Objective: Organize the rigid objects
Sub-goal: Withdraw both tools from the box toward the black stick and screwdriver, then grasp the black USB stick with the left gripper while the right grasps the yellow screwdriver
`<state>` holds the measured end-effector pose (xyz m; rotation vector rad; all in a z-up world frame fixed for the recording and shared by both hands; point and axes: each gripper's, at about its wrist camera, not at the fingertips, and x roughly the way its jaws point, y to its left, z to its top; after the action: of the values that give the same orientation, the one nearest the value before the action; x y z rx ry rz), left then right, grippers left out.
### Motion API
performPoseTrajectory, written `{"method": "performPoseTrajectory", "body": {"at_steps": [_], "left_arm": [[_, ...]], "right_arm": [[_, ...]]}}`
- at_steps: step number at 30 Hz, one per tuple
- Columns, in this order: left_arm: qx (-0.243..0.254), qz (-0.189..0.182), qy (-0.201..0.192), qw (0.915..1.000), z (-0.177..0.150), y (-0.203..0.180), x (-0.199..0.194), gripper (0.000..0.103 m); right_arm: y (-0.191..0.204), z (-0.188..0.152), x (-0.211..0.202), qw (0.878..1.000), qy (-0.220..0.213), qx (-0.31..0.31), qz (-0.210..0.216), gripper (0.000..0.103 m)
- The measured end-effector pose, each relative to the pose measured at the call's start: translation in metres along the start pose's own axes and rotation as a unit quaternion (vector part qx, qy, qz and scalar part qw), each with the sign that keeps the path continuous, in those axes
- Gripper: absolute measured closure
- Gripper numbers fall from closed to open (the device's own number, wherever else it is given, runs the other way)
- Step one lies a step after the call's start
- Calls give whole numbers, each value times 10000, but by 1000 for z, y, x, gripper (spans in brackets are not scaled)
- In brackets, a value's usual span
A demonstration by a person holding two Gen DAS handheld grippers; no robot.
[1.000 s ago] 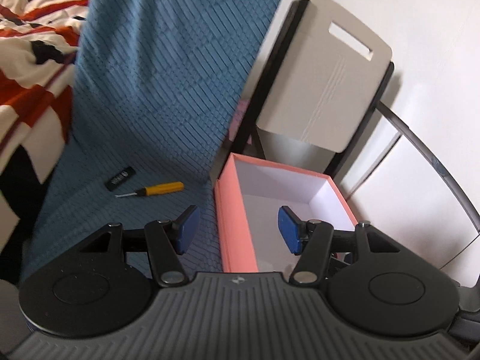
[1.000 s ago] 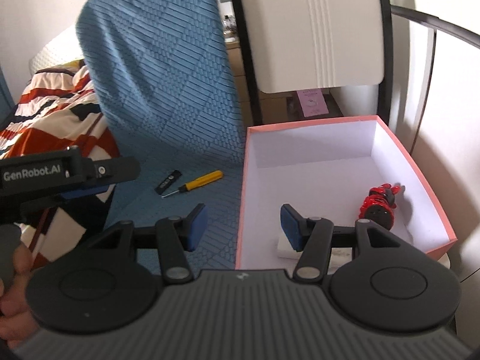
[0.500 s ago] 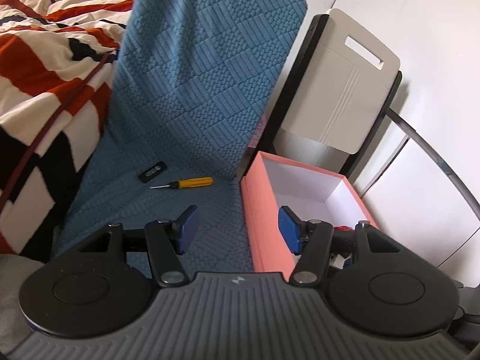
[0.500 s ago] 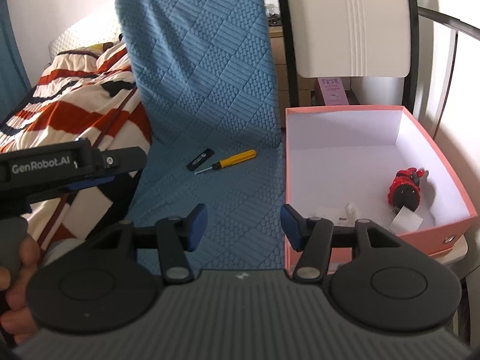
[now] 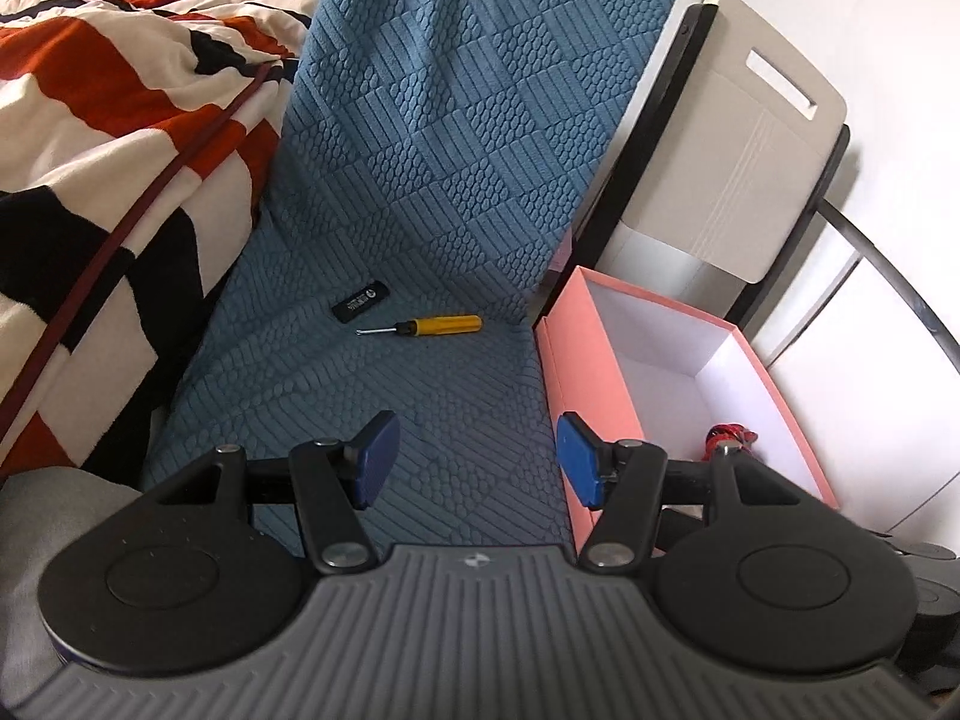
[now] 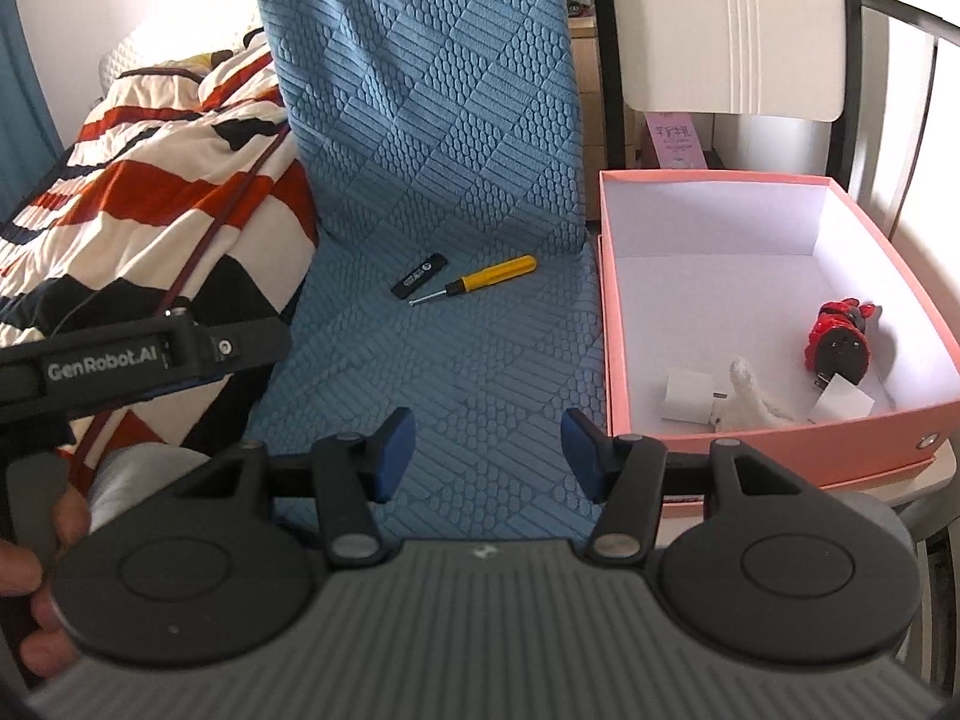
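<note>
On the blue textured cover [image 6: 456, 360], a yellow screwdriver [image 6: 492, 277] and a black stick [image 6: 420, 277] lie side by side, left of the pink box [image 6: 774, 450]; the left claw [image 5: 477, 459] and right claw [image 6: 487, 456] hover apart, jaws wide and empty

Blue quilted cover [image 6: 432, 120] draped over a chair back and seat. Striped red/white/black blanket [image 5: 114, 120] bunched just beside it, dark red cord [image 5: 129, 228] running across it. White chair back [image 6: 732, 24] in a black frame, pink printed card [image 6: 672, 141] below it.
</note>
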<state>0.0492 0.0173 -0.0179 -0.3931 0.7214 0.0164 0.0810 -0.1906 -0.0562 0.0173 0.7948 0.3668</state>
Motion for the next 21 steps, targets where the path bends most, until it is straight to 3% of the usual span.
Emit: {"method": "performPoseTrajectory", "body": {"at_steps": [11, 21], "left_arm": [[-344, 148, 266, 9989, 20, 38, 55, 39], [-335, 237, 344, 9986, 43, 68, 120, 39]], "right_arm": [[1, 15, 48, 9991, 277, 311, -66, 46], [-1, 37, 100, 9973, 500, 537, -70, 46]]}}
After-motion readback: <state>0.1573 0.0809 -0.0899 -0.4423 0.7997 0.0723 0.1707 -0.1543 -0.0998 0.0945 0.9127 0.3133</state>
